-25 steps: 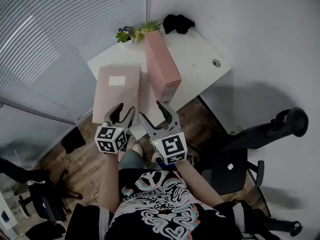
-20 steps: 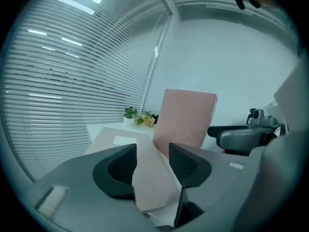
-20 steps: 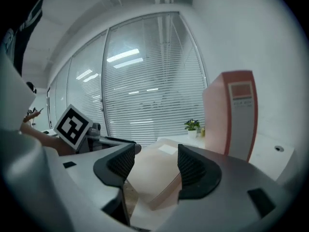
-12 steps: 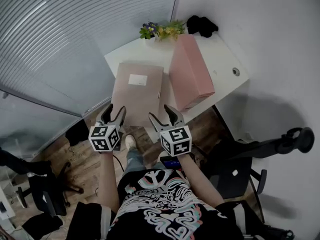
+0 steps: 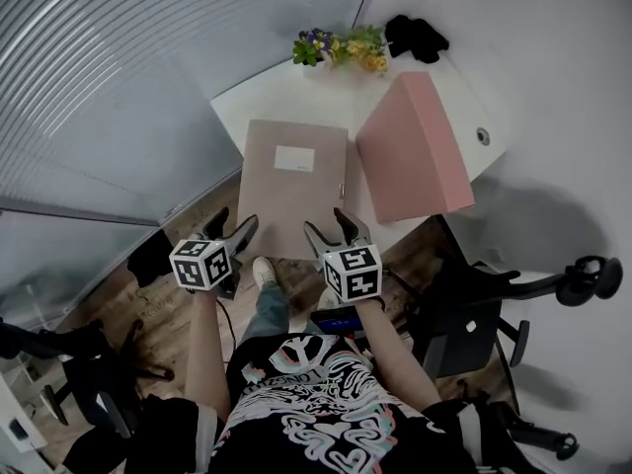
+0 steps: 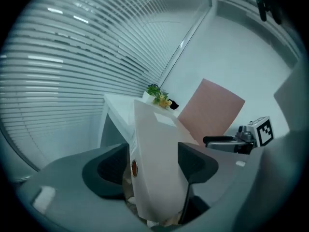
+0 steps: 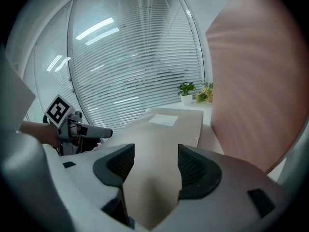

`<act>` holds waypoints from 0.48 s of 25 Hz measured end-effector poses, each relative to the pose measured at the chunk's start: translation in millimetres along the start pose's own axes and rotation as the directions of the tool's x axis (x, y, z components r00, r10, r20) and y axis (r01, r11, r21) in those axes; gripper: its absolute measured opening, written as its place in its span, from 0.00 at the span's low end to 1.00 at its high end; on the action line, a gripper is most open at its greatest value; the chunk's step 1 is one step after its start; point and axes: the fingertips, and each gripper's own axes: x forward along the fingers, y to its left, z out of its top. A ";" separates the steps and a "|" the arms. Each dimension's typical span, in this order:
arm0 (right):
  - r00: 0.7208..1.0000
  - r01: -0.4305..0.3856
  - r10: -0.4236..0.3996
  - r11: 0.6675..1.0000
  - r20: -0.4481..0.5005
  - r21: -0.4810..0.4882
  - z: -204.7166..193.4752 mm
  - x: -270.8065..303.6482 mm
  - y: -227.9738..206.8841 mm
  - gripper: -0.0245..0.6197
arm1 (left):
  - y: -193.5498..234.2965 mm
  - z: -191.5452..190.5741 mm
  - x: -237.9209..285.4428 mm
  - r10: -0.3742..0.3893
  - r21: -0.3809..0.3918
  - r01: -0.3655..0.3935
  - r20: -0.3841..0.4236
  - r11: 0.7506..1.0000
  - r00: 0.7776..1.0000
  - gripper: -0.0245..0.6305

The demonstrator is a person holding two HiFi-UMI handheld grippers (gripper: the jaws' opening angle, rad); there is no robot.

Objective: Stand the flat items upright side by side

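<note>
A beige flat folder (image 5: 291, 186) lies on the white desk (image 5: 267, 97); a pink box file (image 5: 415, 151) stands upright, tilted, to its right. My left gripper (image 5: 234, 230) is at the folder's near left corner. Its jaws have just been opening and stand wide. In the left gripper view the folder's spine end (image 6: 154, 149) fills the gap of the left gripper (image 6: 153, 166); no pad visibly presses on it. My right gripper (image 5: 338, 227) is open at the near right corner. In the right gripper view, the right gripper (image 7: 154, 163) hangs over the folder's cover (image 7: 164, 129), beside the pink file (image 7: 256, 81).
Potted flowers (image 5: 341, 47) and a black object (image 5: 415, 36) sit at the desk's far edge, and a cable hole (image 5: 483, 136) is at its right. Blinds behind glass run along the left. A black office chair (image 5: 474, 314) stands at the right of the person's legs.
Both grippers have come down and back to the near edge of the beige folder. The left jaws have spread wider. The folder and pink file lie as before.
</note>
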 end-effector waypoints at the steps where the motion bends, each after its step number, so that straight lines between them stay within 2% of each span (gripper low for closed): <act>1: 1.000 0.026 -0.026 1.000 -0.009 0.007 -2.2 3.4 -4.4 0.46 | 0.9 -3.6 4.8 -0.031 -0.008 0.031 -0.021 0.999 0.999 0.52; 4: 0.994 0.104 -0.102 0.994 -0.049 0.036 -11.0 10.2 -18.0 0.47 | 4.9 -12.8 17.4 -0.098 -0.022 0.096 -0.080 0.995 0.992 0.53; 7: 0.986 0.145 -0.141 0.989 -0.092 0.042 -20.0 14.0 -23.5 0.49 | 9.8 -17.6 27.7 -0.148 -0.052 0.143 -0.112 0.988 0.983 0.55; 9: 0.980 0.176 -0.172 0.984 -0.102 0.029 -21.7 14.2 -24.0 0.46 | 12.5 -20.0 32.7 -0.196 -0.113 0.184 -0.116 0.976 0.974 0.57; 12: 0.972 0.218 -0.214 0.975 -0.101 0.034 -21.4 15.3 -25.8 0.46 | 13.5 -24.5 40.9 -0.274 -0.222 0.244 -0.118 0.944 0.954 0.59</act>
